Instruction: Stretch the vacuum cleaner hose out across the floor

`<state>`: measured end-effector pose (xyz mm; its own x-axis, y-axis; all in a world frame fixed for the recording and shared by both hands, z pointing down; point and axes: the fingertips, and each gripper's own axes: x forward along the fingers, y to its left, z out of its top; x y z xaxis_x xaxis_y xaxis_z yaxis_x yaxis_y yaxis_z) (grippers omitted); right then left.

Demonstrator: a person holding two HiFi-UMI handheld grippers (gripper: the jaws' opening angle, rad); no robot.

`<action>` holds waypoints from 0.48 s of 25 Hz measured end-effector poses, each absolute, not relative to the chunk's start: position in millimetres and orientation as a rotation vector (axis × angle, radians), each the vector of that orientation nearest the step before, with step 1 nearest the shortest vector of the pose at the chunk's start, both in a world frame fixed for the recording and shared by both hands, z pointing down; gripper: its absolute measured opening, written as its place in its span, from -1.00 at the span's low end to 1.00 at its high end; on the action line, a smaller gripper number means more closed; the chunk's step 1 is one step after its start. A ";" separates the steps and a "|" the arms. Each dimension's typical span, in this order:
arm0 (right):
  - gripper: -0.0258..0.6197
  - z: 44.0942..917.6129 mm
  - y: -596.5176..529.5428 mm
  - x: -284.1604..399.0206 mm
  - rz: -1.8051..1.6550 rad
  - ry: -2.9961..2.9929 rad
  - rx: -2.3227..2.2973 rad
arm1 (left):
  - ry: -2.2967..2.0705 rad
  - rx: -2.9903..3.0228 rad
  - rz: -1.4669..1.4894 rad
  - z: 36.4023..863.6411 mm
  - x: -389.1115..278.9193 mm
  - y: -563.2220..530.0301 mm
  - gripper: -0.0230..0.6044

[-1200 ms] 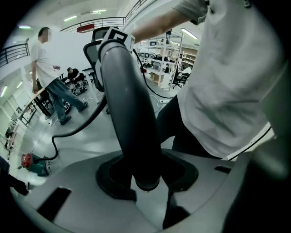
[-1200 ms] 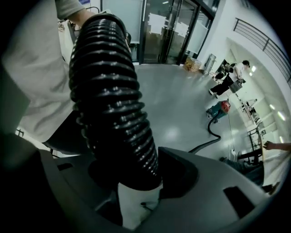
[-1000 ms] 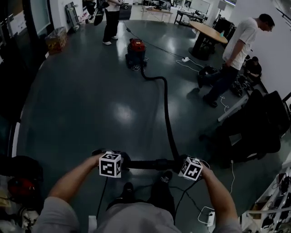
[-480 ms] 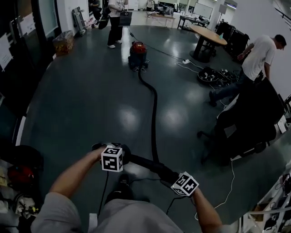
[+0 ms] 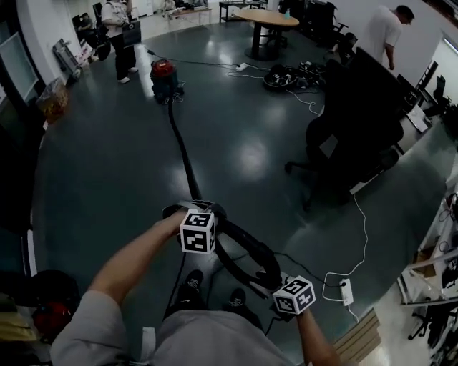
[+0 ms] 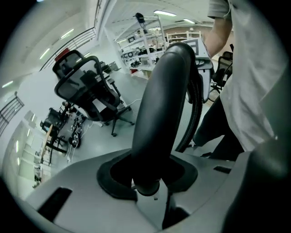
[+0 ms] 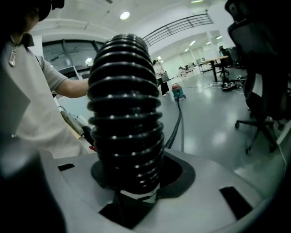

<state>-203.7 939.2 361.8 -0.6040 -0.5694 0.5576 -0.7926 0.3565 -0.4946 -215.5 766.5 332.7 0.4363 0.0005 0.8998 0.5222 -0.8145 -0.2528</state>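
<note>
A red vacuum cleaner (image 5: 163, 75) stands far off on the dark floor. Its black hose (image 5: 180, 146) runs nearly straight from it to my grippers. My left gripper (image 5: 192, 213) is shut on the smooth curved tube at the hose's end (image 6: 159, 104), which rises between the jaws. My right gripper (image 5: 278, 280), lower and nearer my body, is shut on the ribbed hose (image 7: 126, 118). Between the two grippers the hose hangs in a loop (image 5: 240, 257). In the right gripper view the vacuum cleaner (image 7: 178, 92) shows small in the distance.
A black office chair (image 5: 343, 129) stands to the right. A white power strip (image 5: 346, 289) and its cable lie by my right side. Far back are a round table (image 5: 266, 18), a pile of cables (image 5: 286, 75), a standing person (image 5: 118, 28) and another person (image 5: 383, 32).
Both grippers have drawn away from the vacuum cleaner, and the bend in the hose on the floor has pulled out straight. My right gripper has dropped down and right, toward my body.
</note>
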 end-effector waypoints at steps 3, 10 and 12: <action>-0.42 360.6 950.6 -208.4 1.183 -2.302 1.400 | -0.531 -2.113 -1.247 333.0 -176.6 773.4 -0.48; -0.43 350.5 951.8 -227.6 1.274 -2.066 1.858 | -0.734 -2.087 -0.985 345.1 -115.2 793.5 -0.48; -0.44 351.1 955.6 -231.2 1.310 -1.981 2.006 | -0.786 -2.105 -0.930 356.2 -100.6 806.2 -0.48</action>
